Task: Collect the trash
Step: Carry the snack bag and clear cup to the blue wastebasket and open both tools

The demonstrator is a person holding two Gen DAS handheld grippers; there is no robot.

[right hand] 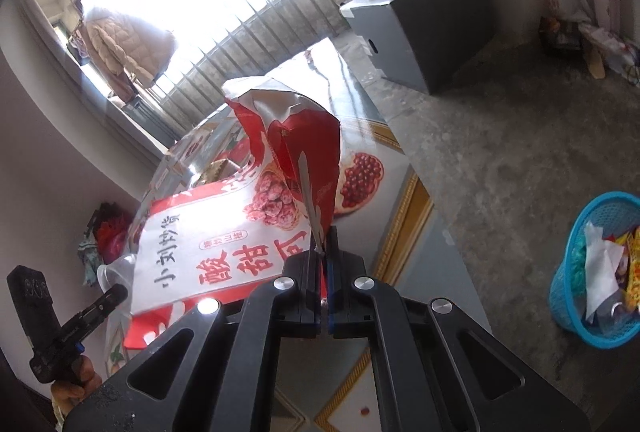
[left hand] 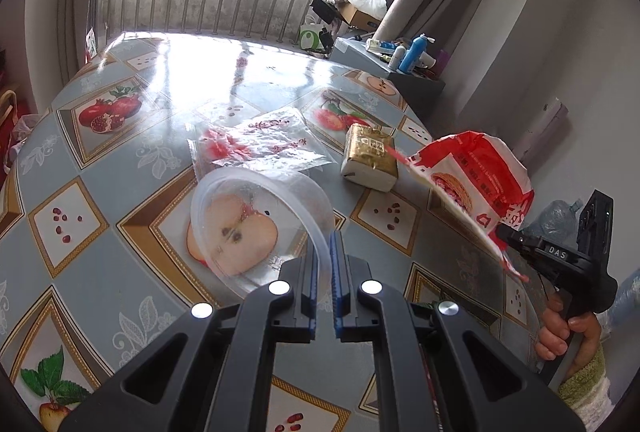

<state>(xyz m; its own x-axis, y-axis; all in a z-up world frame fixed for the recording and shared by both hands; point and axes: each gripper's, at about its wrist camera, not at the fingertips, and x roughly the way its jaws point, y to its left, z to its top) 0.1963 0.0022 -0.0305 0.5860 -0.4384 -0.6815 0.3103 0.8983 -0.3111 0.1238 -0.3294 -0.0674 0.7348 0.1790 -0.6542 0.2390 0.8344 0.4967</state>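
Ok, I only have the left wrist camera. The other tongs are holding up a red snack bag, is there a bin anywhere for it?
Observer: Yes, a blue basket stands on the floor to the right of the table.
Operator: Anything in it?
Observer: White paper and colourful wrappers.
Operator: How good is the grip on the bag?
Observer: The right tongs are shut on just a thin folded edge of the red snack bag.
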